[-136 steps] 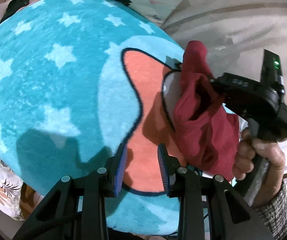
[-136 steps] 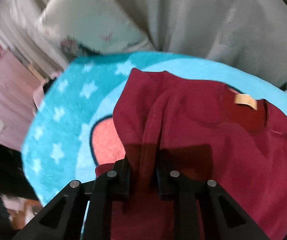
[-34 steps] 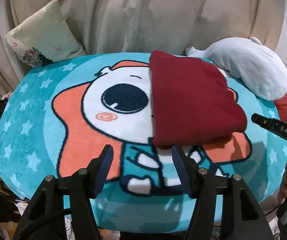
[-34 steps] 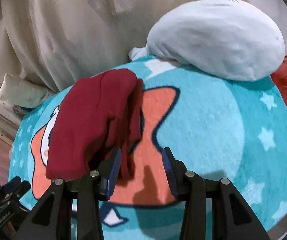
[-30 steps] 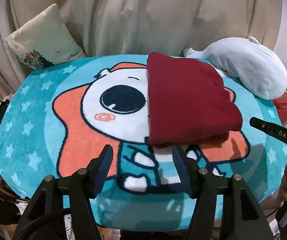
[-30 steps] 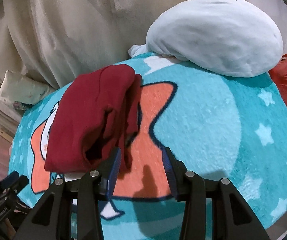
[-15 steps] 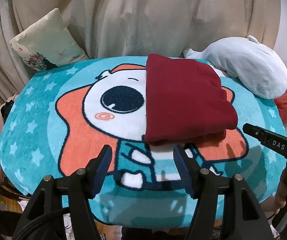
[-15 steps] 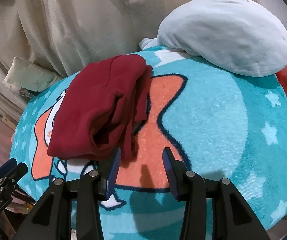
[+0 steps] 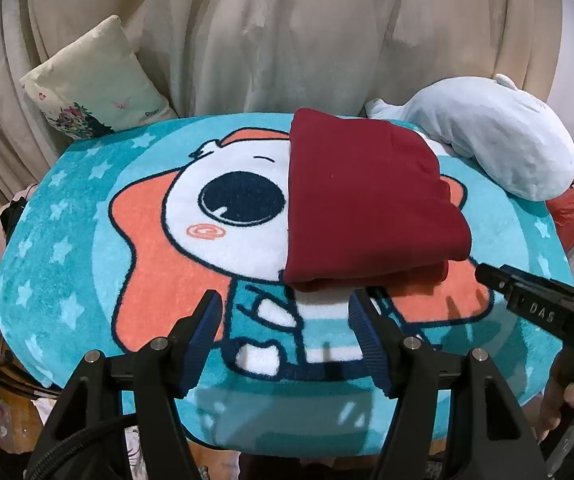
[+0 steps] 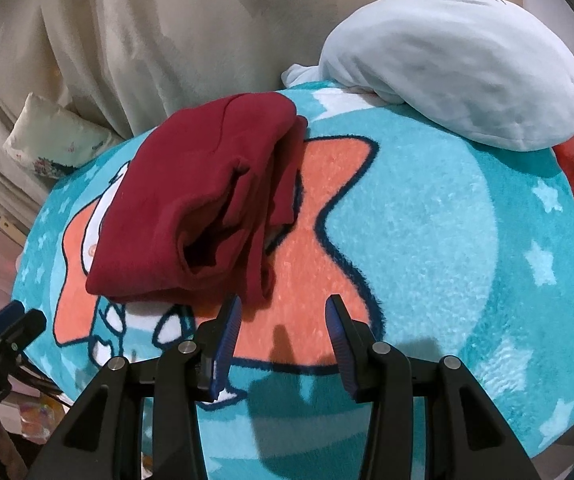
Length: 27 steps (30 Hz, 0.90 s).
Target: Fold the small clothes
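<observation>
On the teal cartoon rug (image 9: 67,248), right of centre: folded maroon garment (image 9: 363,204), soft, light fleece, floppy. The layers gape at the near edge (image 10: 211,248), so I'd pinch all plies there. Left gripper (image 9: 283,334) and right gripper (image 10: 283,330) both open and empty, short of the garment. The rug is plush and probably grabs cloth. Beige curtain (image 9: 287,32) behind, pale plush toy (image 10: 455,64) at the rug's far right, small cushion (image 9: 91,84) far left.

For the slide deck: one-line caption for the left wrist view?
Folded maroon garment resting on cartoon rug; left gripper hovers empty, jaws open.
</observation>
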{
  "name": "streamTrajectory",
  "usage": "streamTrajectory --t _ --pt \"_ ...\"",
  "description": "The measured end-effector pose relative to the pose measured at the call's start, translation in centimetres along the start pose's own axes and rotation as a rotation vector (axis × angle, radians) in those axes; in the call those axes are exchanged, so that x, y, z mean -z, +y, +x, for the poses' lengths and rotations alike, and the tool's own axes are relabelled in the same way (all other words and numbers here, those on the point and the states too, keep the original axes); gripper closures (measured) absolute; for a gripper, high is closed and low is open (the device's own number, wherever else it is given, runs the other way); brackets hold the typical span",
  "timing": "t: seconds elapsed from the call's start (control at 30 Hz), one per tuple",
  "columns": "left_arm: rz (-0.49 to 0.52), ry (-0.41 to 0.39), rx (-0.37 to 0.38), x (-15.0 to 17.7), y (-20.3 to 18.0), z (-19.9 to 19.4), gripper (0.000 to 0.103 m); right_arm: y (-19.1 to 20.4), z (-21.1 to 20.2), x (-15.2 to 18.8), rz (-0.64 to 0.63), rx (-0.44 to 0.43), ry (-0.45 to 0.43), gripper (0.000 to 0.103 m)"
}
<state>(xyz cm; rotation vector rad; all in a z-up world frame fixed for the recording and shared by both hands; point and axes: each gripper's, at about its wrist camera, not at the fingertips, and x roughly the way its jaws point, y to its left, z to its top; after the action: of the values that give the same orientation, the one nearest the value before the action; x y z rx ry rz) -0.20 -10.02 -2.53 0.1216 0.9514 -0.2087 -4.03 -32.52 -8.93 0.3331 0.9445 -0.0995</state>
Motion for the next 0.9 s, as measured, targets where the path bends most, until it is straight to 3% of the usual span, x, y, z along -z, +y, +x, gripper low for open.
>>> streamTrajectory --t 0.3,0.43,0.73,0.9 --pt "-0.021 -0.044 -0.014 0.0 0.4 -1.0 0.038 1.1 -0.3 0.5 -0.042 0.018 -0.005 0.054" --pt "-0.023 -0.108 -0.046 0.1 0.6 -2.2 0.038 1.4 -0.4 0.6 -0.048 0.020 -0.010 0.053" --pt "-0.051 -0.342 -0.120 0.2 1.4 -6.8 0.011 2.3 -0.9 0.7 -0.077 0.019 -0.031 0.053" --pt "-0.065 -0.352 -0.085 0.3 1.7 -7.5 0.004 2.8 -1.4 0.6 -0.095 0.015 -0.046 0.053"
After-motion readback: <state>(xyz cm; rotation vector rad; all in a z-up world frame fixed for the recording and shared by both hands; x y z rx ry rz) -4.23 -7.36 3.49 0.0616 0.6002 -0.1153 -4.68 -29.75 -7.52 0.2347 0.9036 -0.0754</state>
